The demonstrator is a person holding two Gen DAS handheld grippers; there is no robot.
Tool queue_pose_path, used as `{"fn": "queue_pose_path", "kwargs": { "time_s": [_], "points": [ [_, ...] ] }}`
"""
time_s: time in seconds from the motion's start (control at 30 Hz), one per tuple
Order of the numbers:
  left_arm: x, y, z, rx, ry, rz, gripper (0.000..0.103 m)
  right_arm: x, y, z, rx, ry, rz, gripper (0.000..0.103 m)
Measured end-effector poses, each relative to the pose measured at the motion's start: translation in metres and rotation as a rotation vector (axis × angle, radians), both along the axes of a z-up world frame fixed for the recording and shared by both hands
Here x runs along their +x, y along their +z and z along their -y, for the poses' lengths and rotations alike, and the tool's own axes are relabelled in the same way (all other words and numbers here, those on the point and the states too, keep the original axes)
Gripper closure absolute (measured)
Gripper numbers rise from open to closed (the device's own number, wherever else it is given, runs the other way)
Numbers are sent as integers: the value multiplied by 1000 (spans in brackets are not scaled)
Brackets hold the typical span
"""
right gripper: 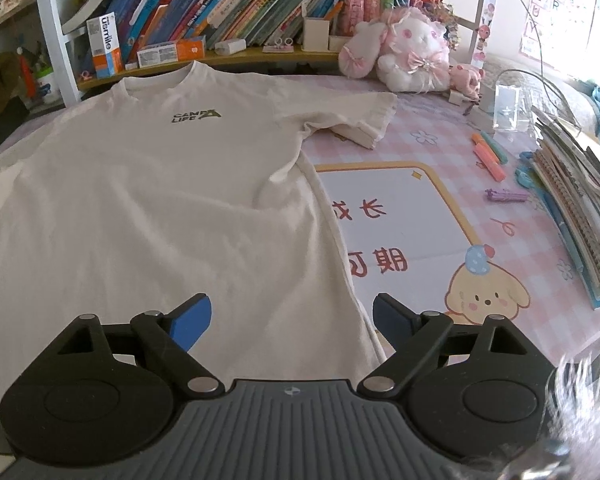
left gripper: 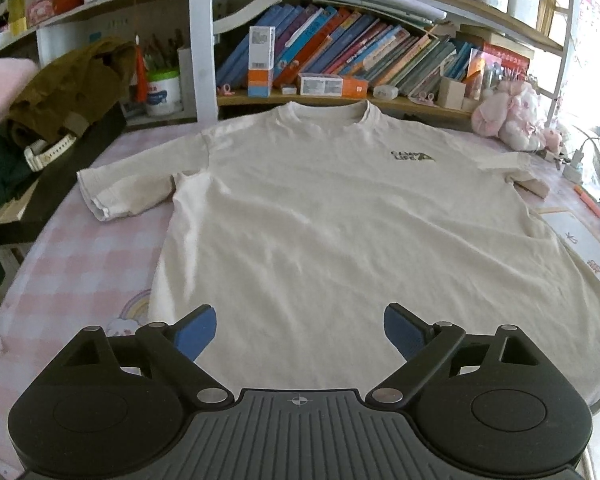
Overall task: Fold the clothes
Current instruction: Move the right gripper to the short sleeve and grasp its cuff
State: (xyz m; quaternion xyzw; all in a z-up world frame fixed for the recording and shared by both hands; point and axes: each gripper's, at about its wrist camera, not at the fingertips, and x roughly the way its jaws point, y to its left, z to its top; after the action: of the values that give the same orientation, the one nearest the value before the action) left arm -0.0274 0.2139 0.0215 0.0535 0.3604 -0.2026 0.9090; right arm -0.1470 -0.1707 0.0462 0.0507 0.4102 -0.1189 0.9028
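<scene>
A cream T-shirt point(left gripper: 320, 220) with a small dark chest logo lies flat and face up on a pink checked table cover, collar toward the bookshelf, both sleeves spread out. It also shows in the right wrist view point(right gripper: 148, 200). My left gripper point(left gripper: 300, 330) is open and empty, above the shirt's bottom hem near its left half. My right gripper point(right gripper: 292, 322) is open and empty, above the shirt's lower right side edge.
A bookshelf with books and boxes point(left gripper: 340, 52) stands behind the collar. Brown clothing and a white watch point(left gripper: 52, 148) lie at the left. A pink plush toy point(right gripper: 408, 52), markers point(right gripper: 488, 156) and a stack of notebooks point(right gripper: 580, 200) sit at the right.
</scene>
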Motion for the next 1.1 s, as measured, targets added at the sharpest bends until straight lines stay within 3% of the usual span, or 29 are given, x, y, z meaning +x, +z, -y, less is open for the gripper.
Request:
{"fn": "queue_pose_path", "kwargs": {
  "time_s": [0.43,0.77,1.0,1.1],
  "points": [
    [17,-6,33,36,34,-27,10,34,-12,30,29,29,-31,15],
    [42,-6,104,78,50,-54,10,92,-17,88,73,55,-29,15],
    [49,-8,154,102,37,-67,10,128,-23,139,234,53,-27,18],
    [51,-10,170,114,42,-80,10,142,-27,156,317,62,-29,29]
  ]
}}
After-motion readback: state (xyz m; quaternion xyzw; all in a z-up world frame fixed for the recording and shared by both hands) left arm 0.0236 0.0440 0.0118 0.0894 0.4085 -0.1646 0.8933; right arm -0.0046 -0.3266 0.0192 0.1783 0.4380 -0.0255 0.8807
